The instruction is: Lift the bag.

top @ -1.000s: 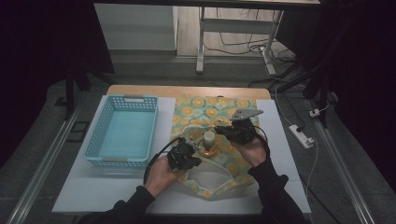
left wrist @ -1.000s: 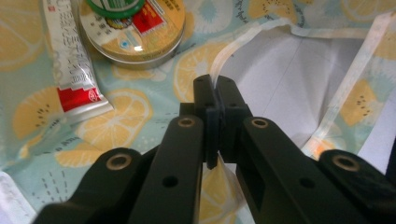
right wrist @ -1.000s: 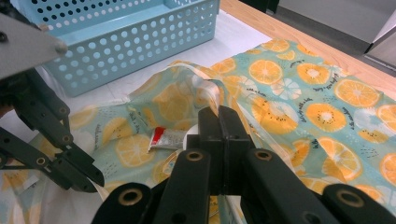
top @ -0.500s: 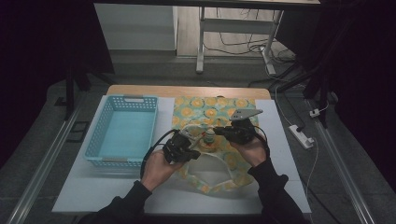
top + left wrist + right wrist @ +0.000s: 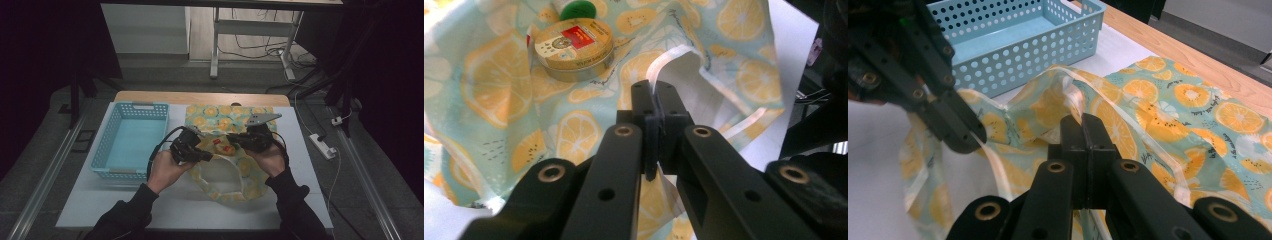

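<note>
- one white table [image 5: 165, 207], one blue basket [image 5: 131, 142] on its left side.
- one lemon-print cloth bag [image 5: 227, 117] lying beside the basket, its mouth lifted.
- two grippers: left gripper [image 5: 655, 92] and right gripper [image 5: 1082, 125], each clamped tight on the bag's rim.
- one round tin [image 5: 574, 47] on the cloth, one green cap [image 5: 580, 7] behind it.

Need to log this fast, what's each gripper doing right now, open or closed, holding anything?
Left gripper: closed, pinching the edge of the fruit-print cloth.
Right gripper: closed, pinching the same cloth's edge.
</note>
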